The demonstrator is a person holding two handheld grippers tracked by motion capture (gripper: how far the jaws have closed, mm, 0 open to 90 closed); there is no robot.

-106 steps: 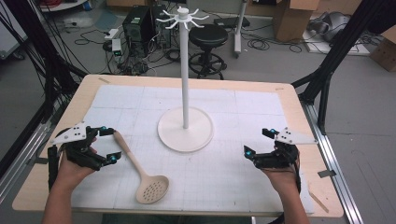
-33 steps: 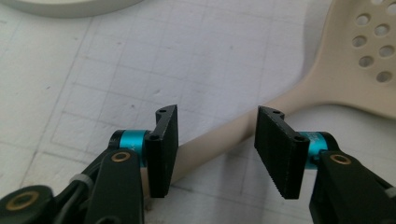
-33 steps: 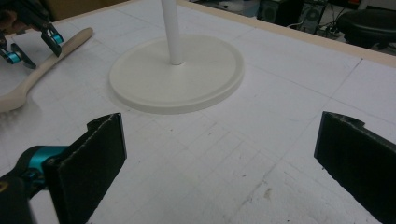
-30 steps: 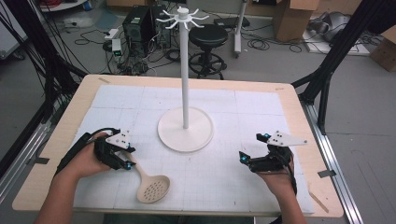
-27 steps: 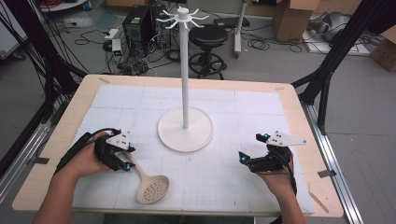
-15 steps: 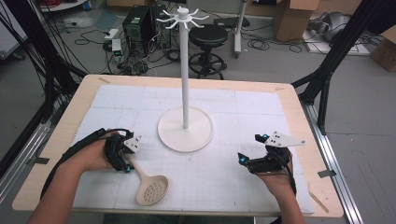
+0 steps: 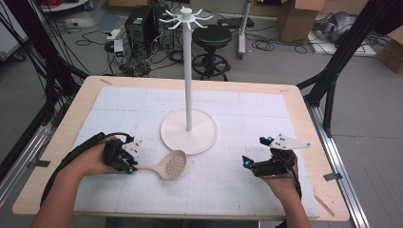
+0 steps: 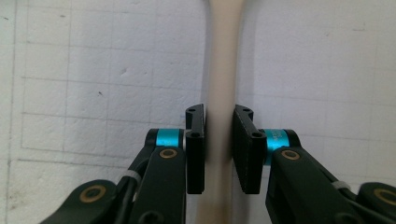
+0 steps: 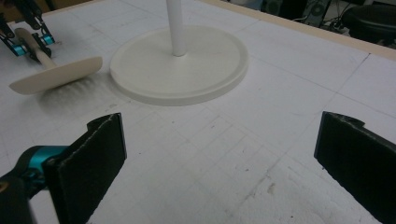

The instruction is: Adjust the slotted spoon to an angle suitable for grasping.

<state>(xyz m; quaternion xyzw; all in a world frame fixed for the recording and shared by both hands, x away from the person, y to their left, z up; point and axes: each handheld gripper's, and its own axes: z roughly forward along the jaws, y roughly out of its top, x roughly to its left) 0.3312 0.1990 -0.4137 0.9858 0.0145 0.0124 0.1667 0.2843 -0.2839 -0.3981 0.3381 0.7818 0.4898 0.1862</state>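
My right gripper (image 7: 254, 164) rests spread wide and empty at near right, while my left gripper (image 8: 219, 140) clamps the slotted spoon (image 7: 166, 165) handle, risking a twist-out beside the hook stand (image 7: 189, 130).

The left gripper (image 7: 127, 164) sits low at the near left of the bench, the left hand (image 7: 95, 159) wrapped over it, its jaws closed to a narrow gap around a pale handle. The right gripper (image 7: 247, 161) hovers at the near right, held by the right hand (image 7: 280, 171), jaws spread wide and holding nothing.
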